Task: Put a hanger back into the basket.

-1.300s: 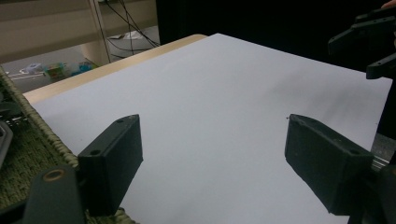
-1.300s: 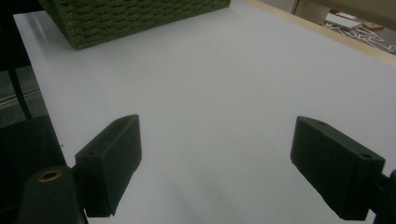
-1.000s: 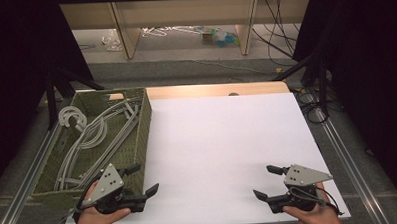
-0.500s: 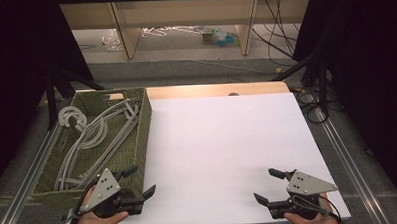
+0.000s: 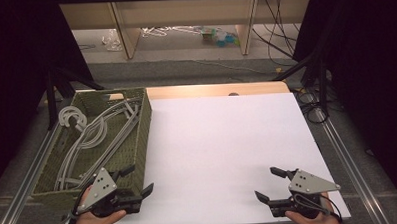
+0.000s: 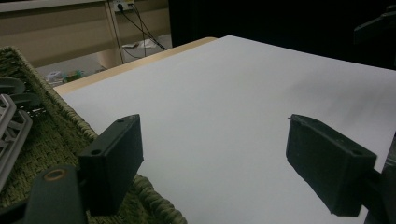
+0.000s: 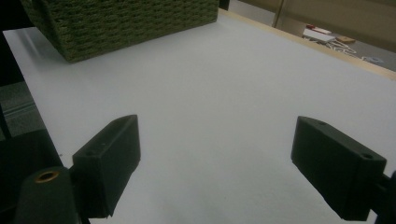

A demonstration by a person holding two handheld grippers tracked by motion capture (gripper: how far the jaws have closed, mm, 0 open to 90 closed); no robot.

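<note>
A big white table (image 5: pixel 222 141) has a green woven basket (image 5: pixel 143 129) on its left side, and pale grey hangers (image 5: pixel 94 133) lie inside the basket. The left gripper (image 5: pixel 139 181) sits at the basket's near corner with its jaws wide apart and nothing between them. The right gripper (image 5: pixel 270 183) is well apart from it, over the bare near right part of the table, jaws wide too and holding nothing.

Lighting is dim and uneven. The white counter (image 5: pixel 227 141) is the brightest surface, evenly lit from above with no glare; surroundings on both sides fall to near black. Shadows are soft and faint. The high view is slightly grainy, with mild softness throughout. In both gripper views the near black fingers (image 6: pixel 112 163) are blurred, and the background is out of focus.
</note>
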